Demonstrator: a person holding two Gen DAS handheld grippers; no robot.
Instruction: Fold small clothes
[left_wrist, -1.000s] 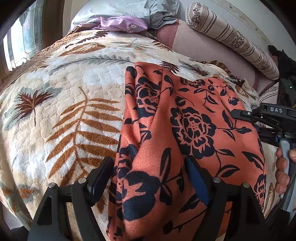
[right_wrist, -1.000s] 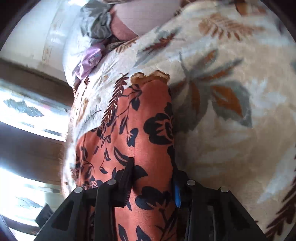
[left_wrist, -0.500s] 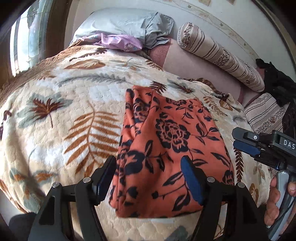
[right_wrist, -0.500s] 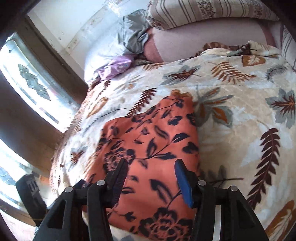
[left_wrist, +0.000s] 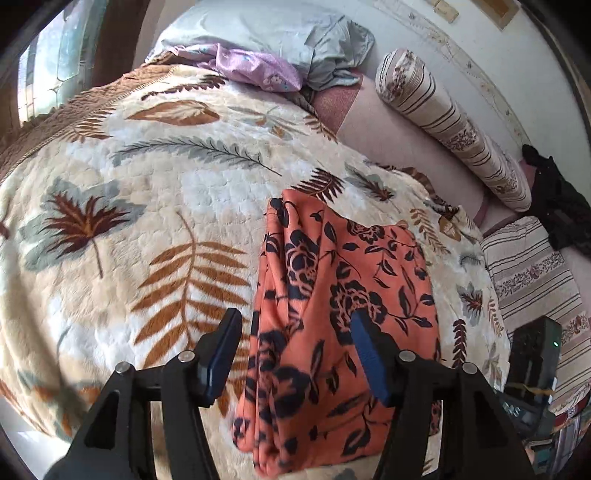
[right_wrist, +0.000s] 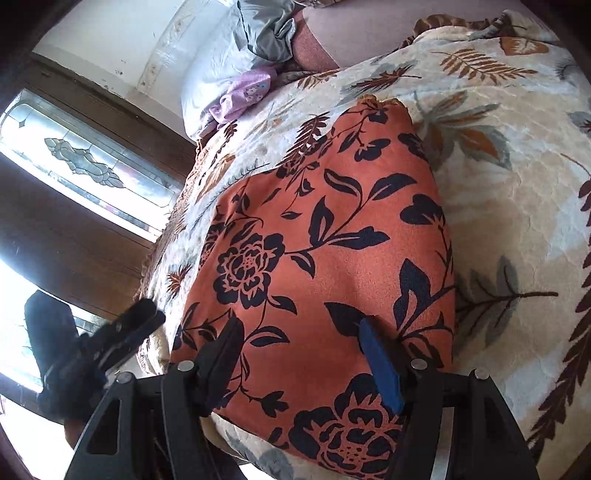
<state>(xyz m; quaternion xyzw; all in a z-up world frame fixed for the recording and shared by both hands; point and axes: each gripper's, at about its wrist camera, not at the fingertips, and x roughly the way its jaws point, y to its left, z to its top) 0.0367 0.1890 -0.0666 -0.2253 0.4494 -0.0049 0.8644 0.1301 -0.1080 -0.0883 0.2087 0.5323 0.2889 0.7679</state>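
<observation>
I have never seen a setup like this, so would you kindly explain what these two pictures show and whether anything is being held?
A person holds a two-finger gripper in each hand, each with a camera looking along its fingers. One picture is from the left gripper, the other from the right gripper. On the leaf-patterned blanket lies a folded orange garment with dark flowers. Both grippers stand open above it; the left jaws have been closing, the right opening. Nothing is held. Farther back lie a purple cloth and a striped bolster.

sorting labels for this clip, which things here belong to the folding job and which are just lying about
In the job:
orange floral garment
left tongs, open
right tongs, open

Lying about:
leaf-print blanket
purple cloth
grey pillow
striped bolster
</observation>
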